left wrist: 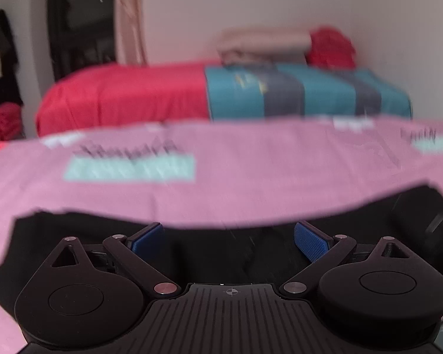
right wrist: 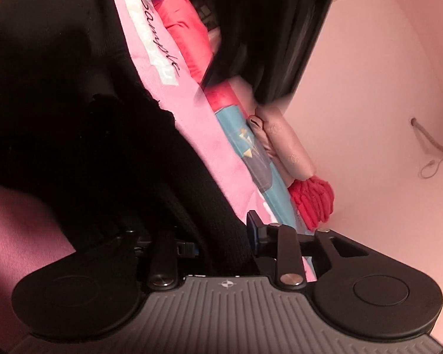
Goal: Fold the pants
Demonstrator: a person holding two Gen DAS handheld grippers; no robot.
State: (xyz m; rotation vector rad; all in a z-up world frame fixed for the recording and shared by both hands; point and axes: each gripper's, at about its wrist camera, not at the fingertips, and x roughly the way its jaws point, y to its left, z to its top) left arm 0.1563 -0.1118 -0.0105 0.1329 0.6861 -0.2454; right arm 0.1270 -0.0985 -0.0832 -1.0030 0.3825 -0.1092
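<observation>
The black pants (left wrist: 209,253) lie on a pink sheet (left wrist: 236,183). In the left wrist view my left gripper (left wrist: 229,240) hovers low over their near edge, its blue pads (left wrist: 310,242) spread wide with nothing between them. In the right wrist view the black ribbed pants (right wrist: 73,124) fill the left half. My right gripper (right wrist: 221,244) is shut on a thick fold of the pants cloth, which bulges between the fingers (right wrist: 254,230). The view is tilted steeply.
The pink sheet has mint and white printed patches (left wrist: 130,168). Behind it stands a bed with a red cover (left wrist: 124,94) and a teal-grey blanket (left wrist: 304,94), folded beige bedding (left wrist: 265,44) and a red cushion (left wrist: 330,47). A dark doorway (left wrist: 79,23) is at the back left.
</observation>
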